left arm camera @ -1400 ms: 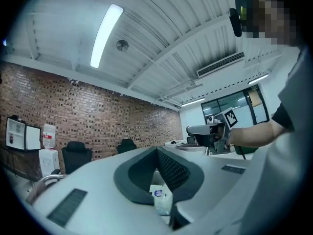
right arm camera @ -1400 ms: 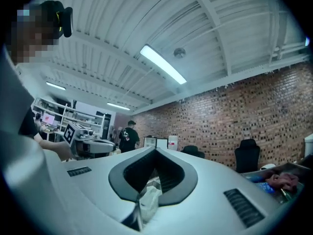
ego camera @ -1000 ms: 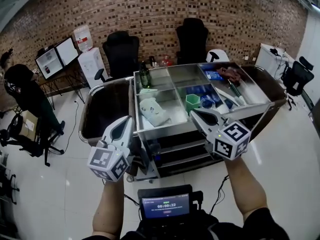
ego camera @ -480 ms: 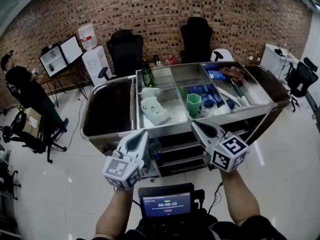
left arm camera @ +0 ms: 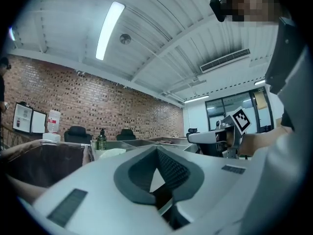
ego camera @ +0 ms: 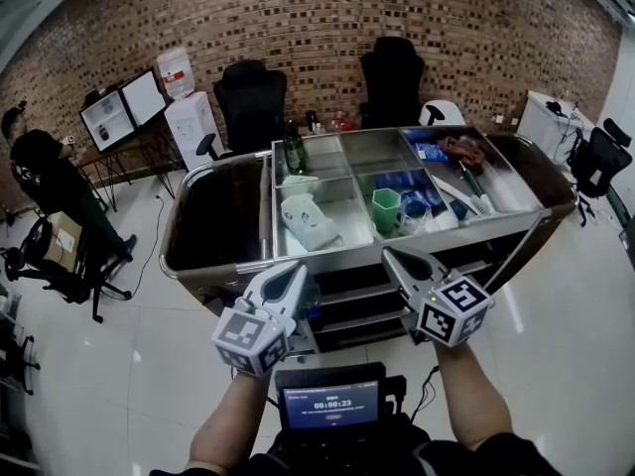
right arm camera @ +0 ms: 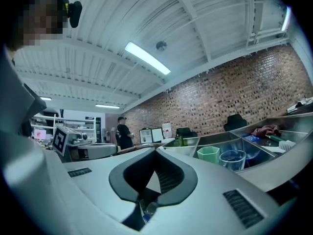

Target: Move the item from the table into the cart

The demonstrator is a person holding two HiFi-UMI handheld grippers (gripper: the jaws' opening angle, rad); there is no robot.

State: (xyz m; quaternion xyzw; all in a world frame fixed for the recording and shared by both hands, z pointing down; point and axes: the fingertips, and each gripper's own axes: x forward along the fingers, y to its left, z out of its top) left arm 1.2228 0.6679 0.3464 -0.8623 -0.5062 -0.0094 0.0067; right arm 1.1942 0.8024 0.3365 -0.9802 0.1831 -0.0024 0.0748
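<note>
A steel cart (ego camera: 319, 254) with several open compartments stands before me. It holds a green cup (ego camera: 384, 207), a clear glass (ego camera: 412, 212), a dark green bottle (ego camera: 289, 153), a white cloth (ego camera: 304, 220), blue packets (ego camera: 427, 150) and a red rag (ego camera: 459, 147). My left gripper (ego camera: 295, 271) is shut and empty, just below the cart's near rim. Level with it on the right, my right gripper (ego camera: 393, 255) is also shut with nothing in it. In the right gripper view the jaws (right arm camera: 155, 150) meet, and the cup (right arm camera: 208, 154) and glass (right arm camera: 232, 159) show beyond. In the left gripper view the jaws (left arm camera: 157, 150) meet too.
Dark bags hang at the cart's left end (ego camera: 213, 216) and right end (ego camera: 538, 167). Two black office chairs (ego camera: 252, 102) stand behind it by the brick wall. A person (ego camera: 45, 181) sits at a desk with monitors (ego camera: 124, 109) at far left. A small screen (ego camera: 329, 405) sits at my chest.
Both grippers have sunk lower in front of the cart. The left one has also shifted right, toward the cart's middle. Both stay shut.
</note>
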